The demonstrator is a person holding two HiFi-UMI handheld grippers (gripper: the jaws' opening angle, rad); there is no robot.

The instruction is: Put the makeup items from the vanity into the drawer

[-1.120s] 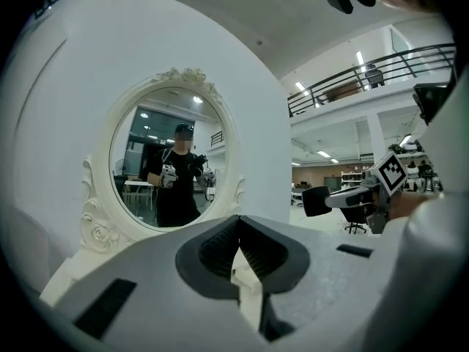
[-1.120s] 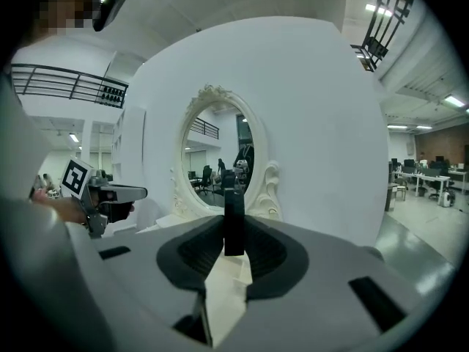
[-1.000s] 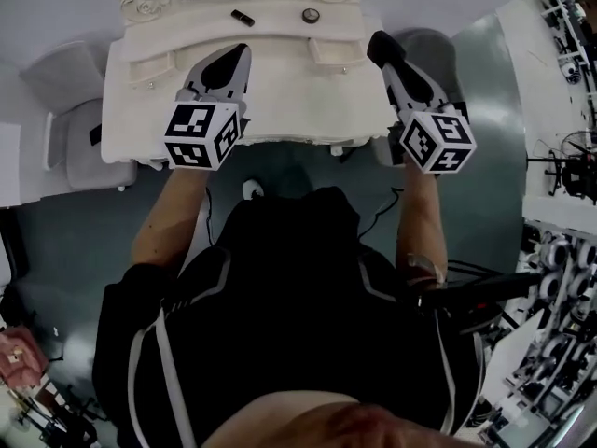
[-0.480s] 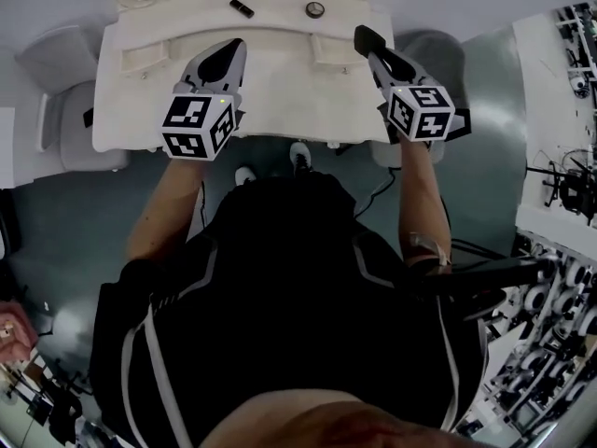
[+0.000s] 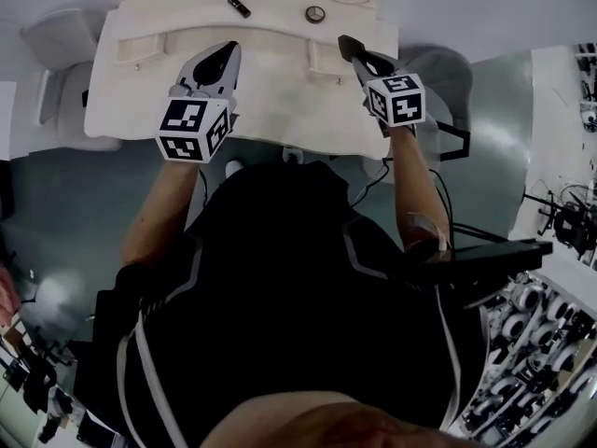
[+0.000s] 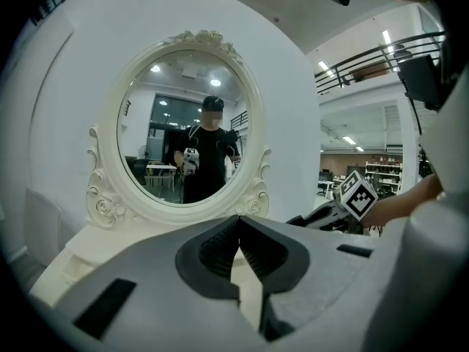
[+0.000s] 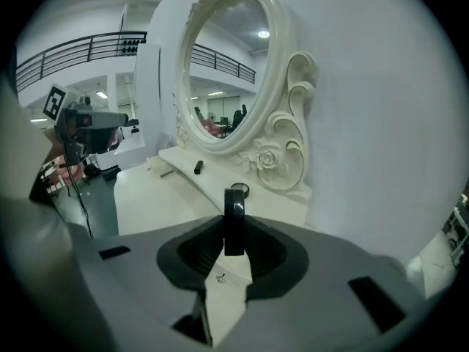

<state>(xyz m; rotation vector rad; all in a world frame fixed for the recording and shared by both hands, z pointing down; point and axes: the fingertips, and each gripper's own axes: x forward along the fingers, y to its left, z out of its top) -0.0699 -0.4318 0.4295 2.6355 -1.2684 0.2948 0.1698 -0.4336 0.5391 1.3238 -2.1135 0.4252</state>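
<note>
The vanity (image 5: 280, 91) is cream-white, the makeup item (image 7: 234, 222) glossy black.

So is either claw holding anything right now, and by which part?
The right claw grips a thin black item by its lower end, clamped across its two broad sides. The left claw is shut, empty.

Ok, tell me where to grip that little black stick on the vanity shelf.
Likely across its narrow middle, jaws straddling the long sides, coming from above and in front: the black stick lies flat, with the mirror frame close behind.
</note>
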